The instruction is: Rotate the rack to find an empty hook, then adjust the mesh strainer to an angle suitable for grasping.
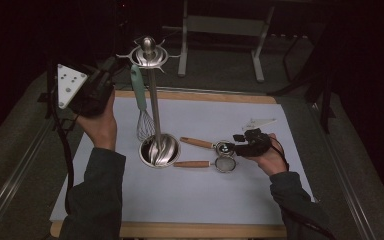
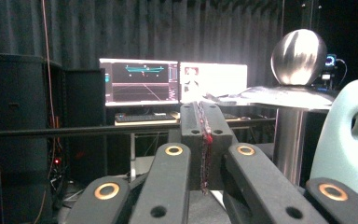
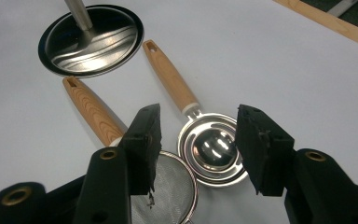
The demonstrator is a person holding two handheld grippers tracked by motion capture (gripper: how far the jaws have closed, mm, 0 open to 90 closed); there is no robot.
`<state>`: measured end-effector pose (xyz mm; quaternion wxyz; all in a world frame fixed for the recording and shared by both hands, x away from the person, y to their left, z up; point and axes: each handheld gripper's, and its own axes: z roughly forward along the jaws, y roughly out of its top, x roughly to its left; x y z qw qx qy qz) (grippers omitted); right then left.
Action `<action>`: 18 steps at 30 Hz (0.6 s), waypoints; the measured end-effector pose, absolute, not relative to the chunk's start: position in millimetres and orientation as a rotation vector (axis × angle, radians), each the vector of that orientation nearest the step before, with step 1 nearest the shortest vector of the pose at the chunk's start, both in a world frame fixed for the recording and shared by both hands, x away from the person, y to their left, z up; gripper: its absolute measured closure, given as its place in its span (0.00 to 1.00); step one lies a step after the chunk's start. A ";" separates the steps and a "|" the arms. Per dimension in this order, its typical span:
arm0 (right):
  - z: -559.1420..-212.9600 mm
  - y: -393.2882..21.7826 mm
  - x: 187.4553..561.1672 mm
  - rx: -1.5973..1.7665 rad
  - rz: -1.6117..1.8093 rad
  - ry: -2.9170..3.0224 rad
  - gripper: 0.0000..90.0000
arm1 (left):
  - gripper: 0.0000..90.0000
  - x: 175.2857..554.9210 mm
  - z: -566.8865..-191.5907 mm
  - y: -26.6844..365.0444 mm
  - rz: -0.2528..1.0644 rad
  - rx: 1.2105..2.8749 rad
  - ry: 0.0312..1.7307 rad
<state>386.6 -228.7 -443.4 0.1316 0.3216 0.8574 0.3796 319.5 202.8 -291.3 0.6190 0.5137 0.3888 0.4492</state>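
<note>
One whisk (image 1: 141, 102) is hung on the stand (image 1: 152, 95) by the closed left fingers (image 2: 204, 135), while the spoon (image 3: 213, 150) and strainer (image 3: 170, 186) are left on the desk (image 1: 195, 195) under the open right fingers (image 3: 261, 144).

High view and close right gripper view share the stand's base (image 1: 159, 150).

Dark green-grey sleeves (image 1: 97, 200), black grippers with brass-ringed screws, black fingers (image 3: 144, 140), grey three-cornered plate (image 1: 70, 85), black cable (image 1: 69, 155).

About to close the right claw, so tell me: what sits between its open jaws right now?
The metal bowl of the wooden-handled scoop lies between the right claw jaws, as the right gripper view shows; the strainer lies under the left-hand jaw.
</note>
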 end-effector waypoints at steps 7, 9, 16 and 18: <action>-442.2 -229.5 386.4 0.930 1.113 2.482 0.56 | 0.99 316.9 -314.9 214.8 1.002 1.226 0.953; -441.9 -229.2 386.4 0.929 1.114 2.482 0.56 | 0.99 315.0 -321.4 219.0 0.996 1.239 0.968; -441.9 -223.7 386.6 0.918 1.113 2.489 0.56 | 0.97 309.2 -347.1 234.5 0.975 1.292 1.025; -441.4 -221.3 387.1 0.915 1.117 2.492 0.56 | 0.95 307.7 -356.3 237.8 0.967 1.309 1.040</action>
